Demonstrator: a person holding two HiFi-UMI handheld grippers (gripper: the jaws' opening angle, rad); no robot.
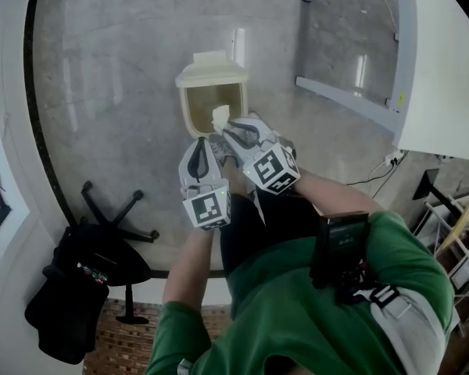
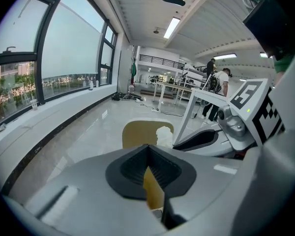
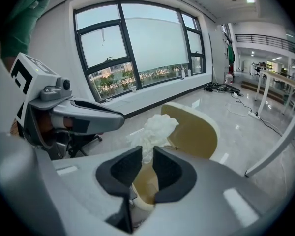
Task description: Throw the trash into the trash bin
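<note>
A cream trash bin (image 1: 189, 77) stands on the floor with its lid tipped back and its mouth open. My right gripper (image 1: 223, 128) hangs over the near rim, shut on a crumpled white tissue (image 1: 219, 116) that sticks out past the pads. In the right gripper view the tissue (image 3: 155, 128) sits between the jaws of the right gripper (image 3: 146, 152), with the bin (image 3: 197, 132) right behind it. My left gripper (image 1: 199, 142) hovers just left of the right one, jaws shut and holding nothing. In the left gripper view the left gripper (image 2: 147, 149) points at the bin (image 2: 139, 133) and the tissue (image 2: 163, 134).
A black office chair (image 1: 113, 223) with a black bag (image 1: 66, 291) on it stands at the lower left by the curved window wall. A white desk (image 1: 434, 69) on a grey frame (image 1: 348, 94) stands at the right, with a cable (image 1: 375, 176) on the polished floor.
</note>
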